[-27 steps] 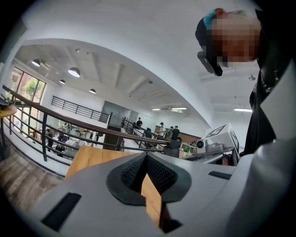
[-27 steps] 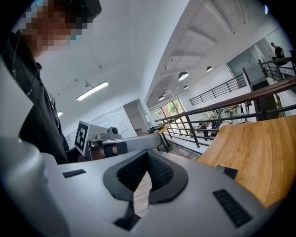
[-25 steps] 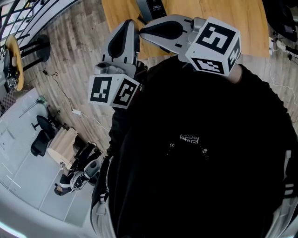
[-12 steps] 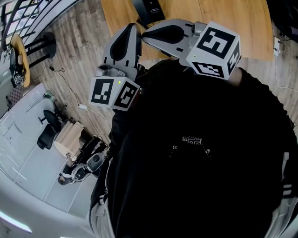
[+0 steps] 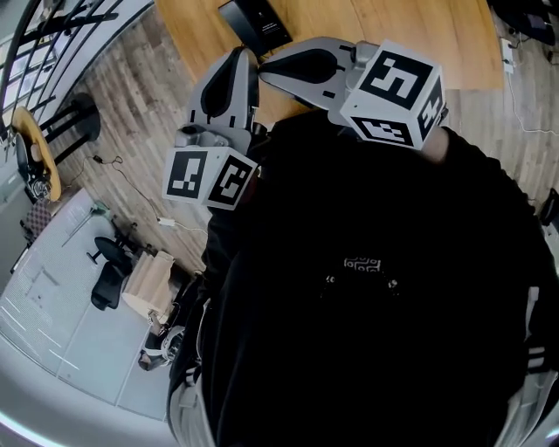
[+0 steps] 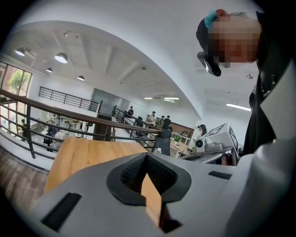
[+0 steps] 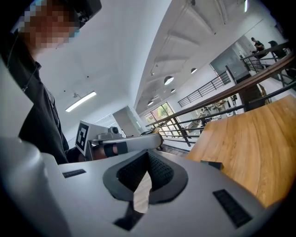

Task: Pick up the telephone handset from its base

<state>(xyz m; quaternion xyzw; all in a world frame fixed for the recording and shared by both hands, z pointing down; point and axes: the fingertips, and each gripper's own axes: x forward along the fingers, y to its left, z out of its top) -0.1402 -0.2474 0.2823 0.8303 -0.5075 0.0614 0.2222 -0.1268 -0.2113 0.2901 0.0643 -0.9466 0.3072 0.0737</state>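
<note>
A black telephone (image 5: 255, 22) lies on the near left part of a wooden table (image 5: 393, 35), at the top of the head view. Both grippers are held close to the person's black-clad chest, short of the table's near edge. My left gripper (image 5: 238, 54) points up the picture toward the table, jaws shut and empty (image 6: 147, 155). My right gripper (image 5: 265, 68) lies crosswise, pointing left, its tips just beside the left one's; its jaws are also shut on nothing (image 7: 148, 152). In the right gripper view a small dark object (image 7: 212, 164) sits at the table's edge.
A wood-plank floor (image 5: 131, 113) runs left of the table, with a cable (image 5: 148, 218) on it. A metal railing (image 6: 55, 113) lies beyond the table. Further left, a lower level holds chairs (image 5: 109, 279) and a round table (image 5: 31, 148). Several people stand far off (image 6: 157, 120).
The table and telephone have come further into the head view and slid left. Both grippers kept shut and shifted only slightly against the chest.
</note>
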